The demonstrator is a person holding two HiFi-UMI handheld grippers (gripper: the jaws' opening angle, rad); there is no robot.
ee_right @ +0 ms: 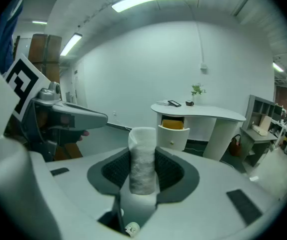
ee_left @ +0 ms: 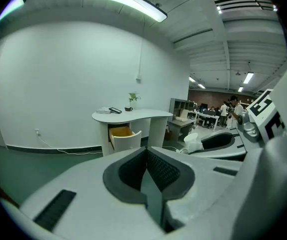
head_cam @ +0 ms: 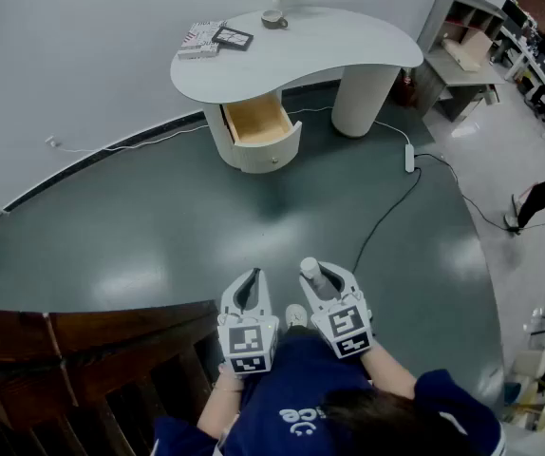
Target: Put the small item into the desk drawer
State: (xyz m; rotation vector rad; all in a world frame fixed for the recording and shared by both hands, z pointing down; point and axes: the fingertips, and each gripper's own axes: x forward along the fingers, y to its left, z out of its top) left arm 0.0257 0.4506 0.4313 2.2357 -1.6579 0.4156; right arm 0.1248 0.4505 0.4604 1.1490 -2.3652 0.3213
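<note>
Right gripper (head_cam: 328, 281): jaws clamped on a small white roll (ee_right: 143, 161), which is held upright and well apart from the bench (head_cam: 339, 46). Left gripper (head_cam: 247, 288): jaws closed, nothing between them. The drawer (head_cam: 258, 123) under the bench stands open. White print on the person's blue top (head_cam: 301, 388) is cut off and unreadable.

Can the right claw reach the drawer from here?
Probably not yet: the right claw, holding the white roll, is far across the floor from the open drawer. Nothing seems to block the way.
</note>
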